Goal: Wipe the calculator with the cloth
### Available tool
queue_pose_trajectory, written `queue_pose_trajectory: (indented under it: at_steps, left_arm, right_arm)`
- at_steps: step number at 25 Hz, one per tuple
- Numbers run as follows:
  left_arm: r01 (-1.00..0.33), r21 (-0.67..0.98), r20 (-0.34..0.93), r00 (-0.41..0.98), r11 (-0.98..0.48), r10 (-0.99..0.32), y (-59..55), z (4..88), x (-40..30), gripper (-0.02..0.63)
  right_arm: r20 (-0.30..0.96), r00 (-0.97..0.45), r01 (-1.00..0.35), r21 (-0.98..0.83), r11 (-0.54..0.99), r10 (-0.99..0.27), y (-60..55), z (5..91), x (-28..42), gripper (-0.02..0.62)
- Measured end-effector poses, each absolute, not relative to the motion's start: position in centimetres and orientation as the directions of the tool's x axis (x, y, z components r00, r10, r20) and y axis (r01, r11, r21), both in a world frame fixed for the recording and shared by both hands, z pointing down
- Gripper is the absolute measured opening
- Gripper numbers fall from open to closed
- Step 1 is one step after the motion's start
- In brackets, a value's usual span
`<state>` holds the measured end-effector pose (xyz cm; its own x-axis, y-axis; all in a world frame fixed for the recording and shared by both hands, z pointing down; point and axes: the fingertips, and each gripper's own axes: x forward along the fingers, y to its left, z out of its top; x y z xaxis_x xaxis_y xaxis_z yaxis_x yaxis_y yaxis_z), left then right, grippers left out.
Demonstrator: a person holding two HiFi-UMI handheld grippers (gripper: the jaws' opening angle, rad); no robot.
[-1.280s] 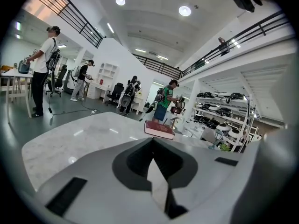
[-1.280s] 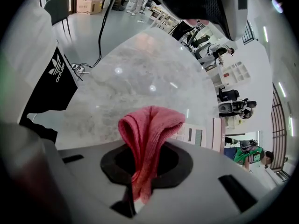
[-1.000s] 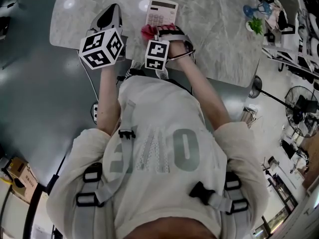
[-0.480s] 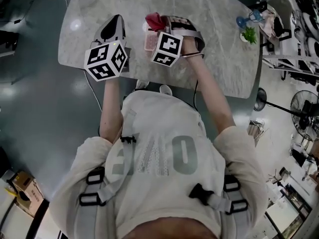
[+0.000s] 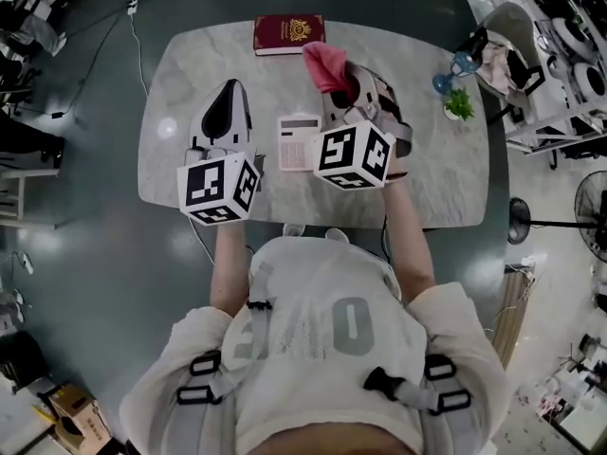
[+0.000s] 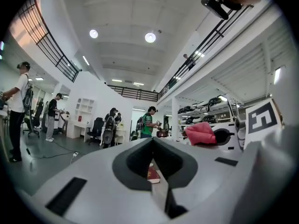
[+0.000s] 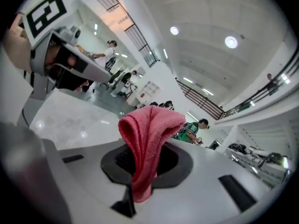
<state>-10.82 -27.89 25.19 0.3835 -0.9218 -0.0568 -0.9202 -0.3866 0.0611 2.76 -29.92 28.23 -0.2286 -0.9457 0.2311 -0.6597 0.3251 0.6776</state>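
- The calculator (image 5: 300, 141) lies flat on the grey marble tabletop (image 5: 190, 83), near my edge. From the head view it shows between the two marker cubes.
- The pink cloth (image 7: 147, 143) is off the calculator. My right gripper (image 5: 340, 83) has its fingers clenched on the cloth, which folds over and droops from them in the air.
- My left gripper (image 5: 229, 91) has its fingers pressed together with nothing between them.
- A dark red book (image 5: 288, 33) lies at the tabletop's far edge, and a small green plant (image 5: 459, 105) stands near the right edge.
- Around the tabletop the floor (image 5: 85, 207) is dark and glossy, with a standing fan (image 5: 594, 224) off to the right.
- The gripper views show a tall white hall with round ceiling lights (image 6: 150, 37), a railed upper gallery (image 6: 51, 45) and people (image 6: 148, 122) standing at the far end.
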Motion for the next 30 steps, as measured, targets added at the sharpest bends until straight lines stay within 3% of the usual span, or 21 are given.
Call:
queue_pose_trajectory:
  at_steps: [6, 12, 30]
  left_arm:
    - [-0.921, -0.005, -0.145, 0.386, -0.39, -0.911, -27.6, 21.3, -9.5, 0.02]
    - [-0.928, -0.073, -0.215, 0.372, -0.365, -0.903, -26.3, 20.8, -8.6, 0.02]
    - [-0.915, -0.121, -0.189, 0.402, -0.385, -0.896, -25.1, 21.0, -7.4, 0.02]
  right_arm:
    - [0.056, -0.205, -0.873, 0.442, 0.208, -0.977, -27.3, 24.5, 6.2, 0.055]
    - [0.014, -0.199, -0.957, 0.214, 0.197, -0.98, -24.9, 25.5, 8.5, 0.055]
    - [0.002, -0.187, -0.974, 0.128, 0.185, -0.982, -22.8, 25.6, 9.8, 0.055]
